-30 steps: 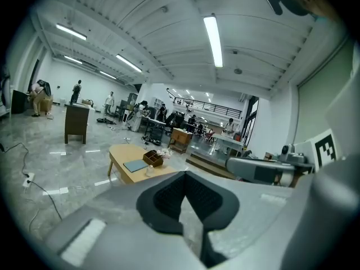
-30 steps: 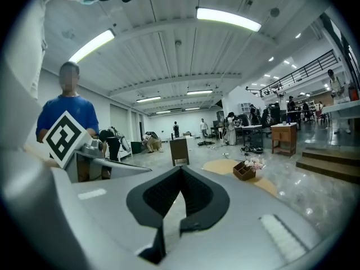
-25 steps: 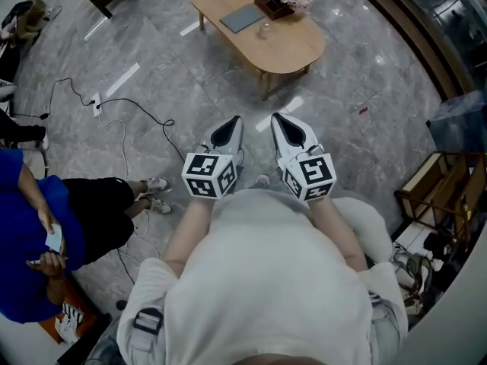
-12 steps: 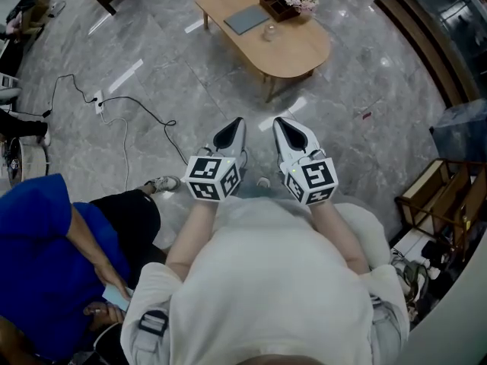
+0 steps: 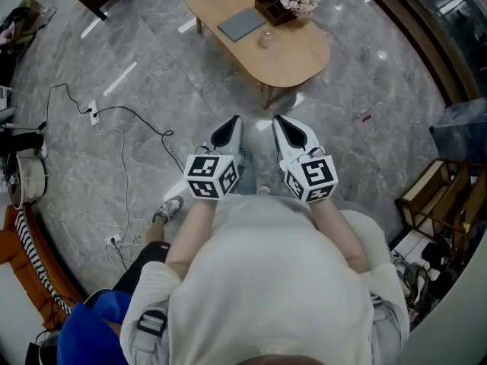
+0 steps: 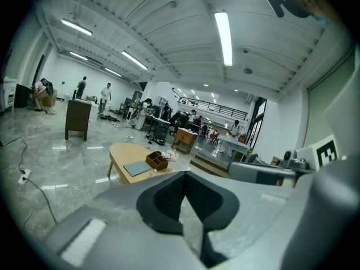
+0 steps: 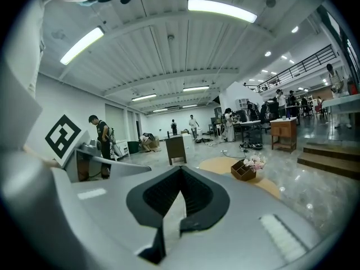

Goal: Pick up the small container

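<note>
Left hand-held gripper, right hand-held gripper: held side by side before the chest, pointed forward, jaws closed, nothing gripped. Small container: near the middle of the tabletop, well apart from both.

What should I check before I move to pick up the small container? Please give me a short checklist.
1. Left gripper empty: ok. Its jaws are together, with nothing between them.
2. Right gripper empty: ok. Its jaws are together, with nothing held.
3. Jaws open for a grasp: not ok. Both are shut.
4. Container in sight: ok. It stands on the table, apart from the pad and the box.
5. Container in reach: not ok. The table is well ahead of both grippers.
6. Way to the table: ok, as far as I can judge. The cable lies on the floor off to the left.
</note>
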Action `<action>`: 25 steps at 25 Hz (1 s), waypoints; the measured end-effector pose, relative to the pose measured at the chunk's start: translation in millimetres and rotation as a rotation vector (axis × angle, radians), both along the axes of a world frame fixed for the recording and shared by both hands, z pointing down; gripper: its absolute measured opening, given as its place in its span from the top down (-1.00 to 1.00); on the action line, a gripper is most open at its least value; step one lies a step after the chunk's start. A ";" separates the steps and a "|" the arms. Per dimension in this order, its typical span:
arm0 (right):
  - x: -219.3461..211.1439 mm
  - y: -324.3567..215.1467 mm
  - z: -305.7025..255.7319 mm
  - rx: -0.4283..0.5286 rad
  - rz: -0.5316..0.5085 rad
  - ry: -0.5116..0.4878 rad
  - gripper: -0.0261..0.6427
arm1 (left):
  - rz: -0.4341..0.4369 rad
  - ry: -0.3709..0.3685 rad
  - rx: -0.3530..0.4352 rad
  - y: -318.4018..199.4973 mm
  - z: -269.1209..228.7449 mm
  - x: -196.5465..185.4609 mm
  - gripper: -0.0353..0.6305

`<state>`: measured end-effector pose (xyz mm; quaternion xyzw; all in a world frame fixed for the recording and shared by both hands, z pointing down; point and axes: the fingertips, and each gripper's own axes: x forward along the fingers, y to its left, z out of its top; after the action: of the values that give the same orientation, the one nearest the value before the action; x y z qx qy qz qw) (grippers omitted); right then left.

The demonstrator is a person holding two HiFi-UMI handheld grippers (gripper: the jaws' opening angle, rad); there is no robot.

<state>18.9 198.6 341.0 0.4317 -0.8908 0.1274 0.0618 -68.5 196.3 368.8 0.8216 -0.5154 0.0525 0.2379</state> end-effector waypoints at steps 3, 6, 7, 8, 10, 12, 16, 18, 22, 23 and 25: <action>-3.3 -33.2 1.6 -0.004 0.019 0.003 0.92 | 0.016 0.002 -0.011 -32.7 3.4 -5.8 0.89; -8.9 -67.2 3.4 -0.011 0.043 0.003 0.92 | 0.037 0.001 -0.022 -64.5 7.6 -12.2 0.89; -10.8 -79.2 3.9 -0.014 0.052 0.002 0.92 | 0.044 -0.001 -0.028 -75.7 9.4 -14.7 0.89; -13.0 -91.0 4.5 -0.018 0.061 0.003 0.92 | 0.051 -0.003 -0.033 -87.1 10.9 -17.2 0.89; -18.4 -114.1 5.1 -0.025 0.074 0.009 0.92 | 0.067 -0.003 -0.042 -109.8 12.8 -22.8 0.89; -24.3 -137.5 5.2 -0.031 0.087 0.017 0.92 | 0.082 -0.003 -0.050 -133.6 13.7 -28.7 0.89; -35.3 -184.5 4.3 -0.040 0.122 0.026 0.92 | 0.124 -0.013 -0.064 -181.4 15.9 -37.7 0.89; -41.0 -207.0 4.3 -0.041 0.136 0.032 0.92 | 0.148 -0.018 -0.069 -203.7 17.3 -40.6 0.89; -47.9 -247.1 8.2 -0.047 0.170 0.043 0.92 | 0.199 -0.021 -0.073 -243.6 22.9 -43.3 0.89; -48.4 -256.5 10.1 -0.049 0.180 0.046 0.92 | 0.212 -0.021 -0.076 -253.3 25.3 -43.6 0.89; -48.7 -276.0 14.9 -0.055 0.203 0.054 0.92 | 0.235 -0.021 -0.086 -273.8 31.2 -44.1 0.89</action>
<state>-29.9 -77.4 355.9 0.5212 -0.8366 0.1459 0.0845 -112.6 -77.5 400.0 0.8647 -0.4154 0.1108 0.2596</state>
